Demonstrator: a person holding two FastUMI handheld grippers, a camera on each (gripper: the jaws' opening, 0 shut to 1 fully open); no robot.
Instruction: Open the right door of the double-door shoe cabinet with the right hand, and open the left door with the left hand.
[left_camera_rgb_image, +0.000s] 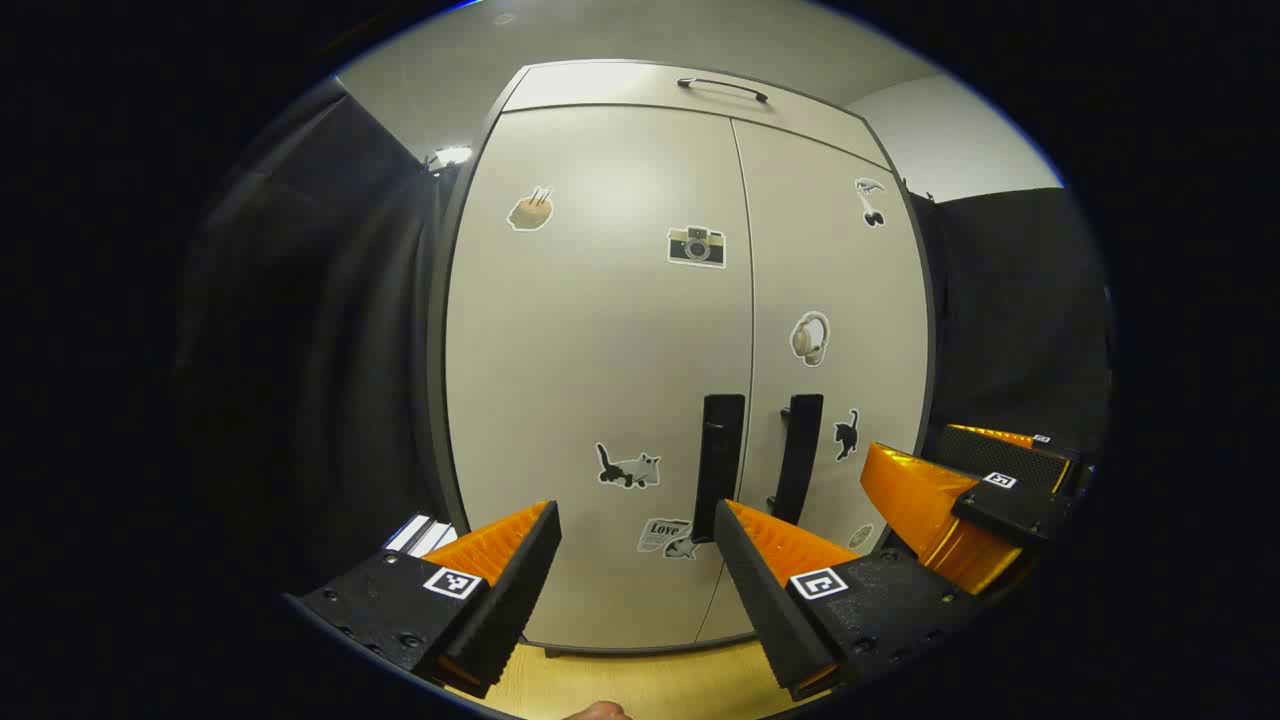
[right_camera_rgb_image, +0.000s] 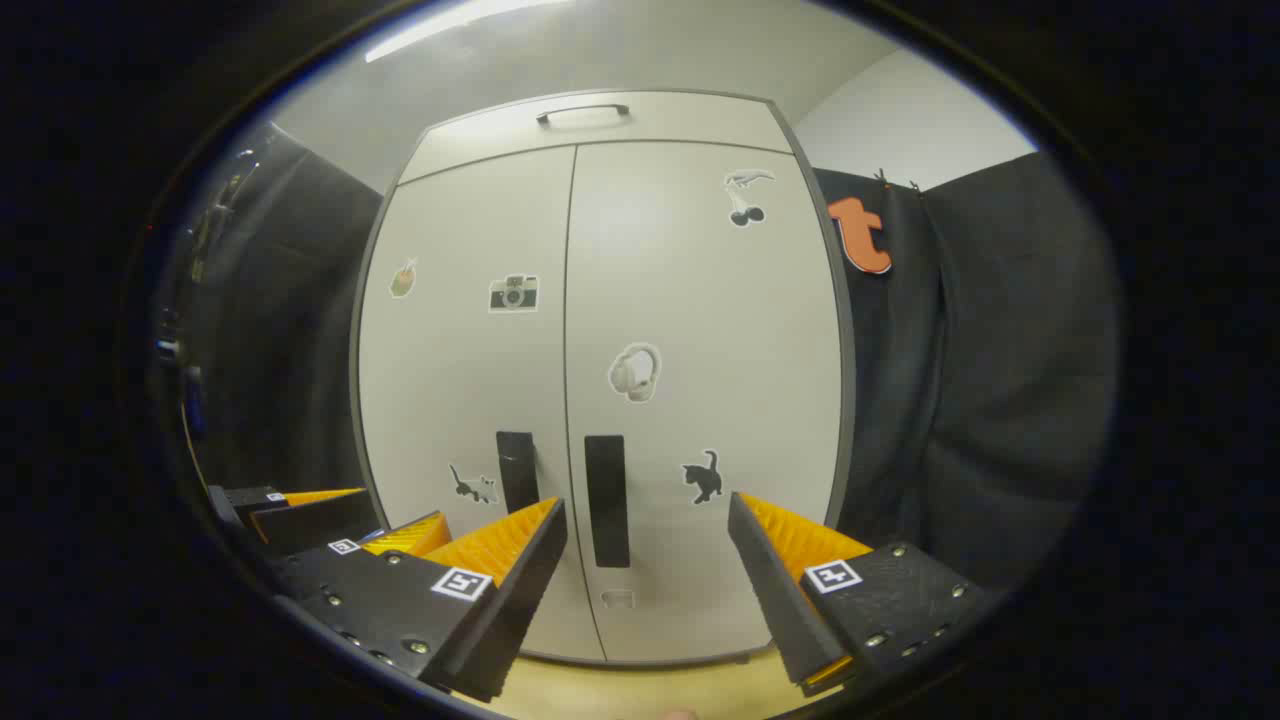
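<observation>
Shoe cabinet (left_camera_rgb_image: 600, 330): straight ahead, both doors closed
Left hand-held gripper (left_camera_rgb_image: 637, 520): jaws wide, short of the left door handle (left_camera_rgb_image: 718, 465)
Right hand-held gripper (right_camera_rgb_image: 647, 515): jaws wide, facing the right door handle (right_camera_rgb_image: 607, 500), not touching

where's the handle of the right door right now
In the right gripper view, the right door handle is a dark vertical bar low on the right door, just right of the centre seam, between the left door's handle and the black cat sticker.
</observation>
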